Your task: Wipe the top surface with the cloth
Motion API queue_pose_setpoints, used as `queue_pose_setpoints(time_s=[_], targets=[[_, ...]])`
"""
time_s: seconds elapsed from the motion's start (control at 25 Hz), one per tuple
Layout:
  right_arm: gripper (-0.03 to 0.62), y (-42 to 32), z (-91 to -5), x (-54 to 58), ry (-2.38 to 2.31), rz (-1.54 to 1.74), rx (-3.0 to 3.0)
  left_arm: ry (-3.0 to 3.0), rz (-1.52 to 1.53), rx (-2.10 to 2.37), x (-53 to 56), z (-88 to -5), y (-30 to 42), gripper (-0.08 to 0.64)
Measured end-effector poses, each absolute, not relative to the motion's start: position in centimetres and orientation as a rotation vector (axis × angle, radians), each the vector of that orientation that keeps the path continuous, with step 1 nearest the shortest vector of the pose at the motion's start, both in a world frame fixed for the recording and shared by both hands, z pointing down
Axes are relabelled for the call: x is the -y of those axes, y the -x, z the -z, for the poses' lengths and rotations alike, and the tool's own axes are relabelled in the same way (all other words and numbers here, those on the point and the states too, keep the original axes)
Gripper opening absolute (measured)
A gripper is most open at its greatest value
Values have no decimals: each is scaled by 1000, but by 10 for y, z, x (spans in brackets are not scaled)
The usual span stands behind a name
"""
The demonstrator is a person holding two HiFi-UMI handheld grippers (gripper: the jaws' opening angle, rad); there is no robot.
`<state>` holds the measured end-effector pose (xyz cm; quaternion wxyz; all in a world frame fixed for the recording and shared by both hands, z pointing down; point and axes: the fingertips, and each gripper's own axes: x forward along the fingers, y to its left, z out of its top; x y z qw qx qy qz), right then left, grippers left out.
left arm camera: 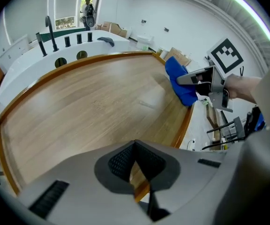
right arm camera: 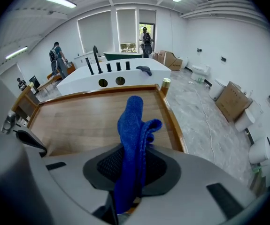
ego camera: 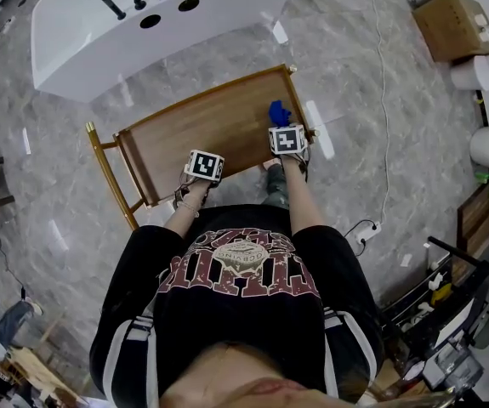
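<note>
The blue cloth (right arm camera: 132,139) is pinched in the right gripper (right arm camera: 134,172), jaws clamped tight on it. One bunched end sticks up past the tips and the rest trails back between the pads. From the head view the cloth (ego camera: 278,111) sits over the right side of the wooden table top (ego camera: 201,126), close to the right rim. In the left gripper view it (left arm camera: 179,81) hangs down just beside that rim, but I can't tell if it's actually pressing on the wood or only hanging just above it

The left gripper (left arm camera: 135,146) has its jaws closed tip to tip with nothing between them, and it's over the near edge of the top, left of the other one and well apart from the cloth. Both marker cubes show side by side in the head view, left gripper (ego camera: 203,164) and right gripper (ego camera: 283,134)

The top is a brown wood panel with a raised rim on a gold-coloured frame (ego camera: 106,164). Beyond it is a white bathtub (ego camera: 142,24) with black posts along its deck. The floor is grey marble (ego camera: 355,66) with a white cable (ego camera: 380,100) running across it, and there's a cardboard box (ego camera: 452,24) off to the right
</note>
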<state>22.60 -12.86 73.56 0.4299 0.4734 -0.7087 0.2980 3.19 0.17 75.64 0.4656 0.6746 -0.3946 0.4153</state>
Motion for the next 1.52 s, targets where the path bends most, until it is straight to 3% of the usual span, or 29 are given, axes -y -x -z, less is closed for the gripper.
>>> queue_pose_setpoints(time_s=[0.64,1.52], targets=[[89,-61,-687,105,-755,-698,2056,-1685,-698,1285,41,-683,13,49],[89,10,-509,104,-801,-495,2507,-1924,-298,1634,72,-510,54,49]])
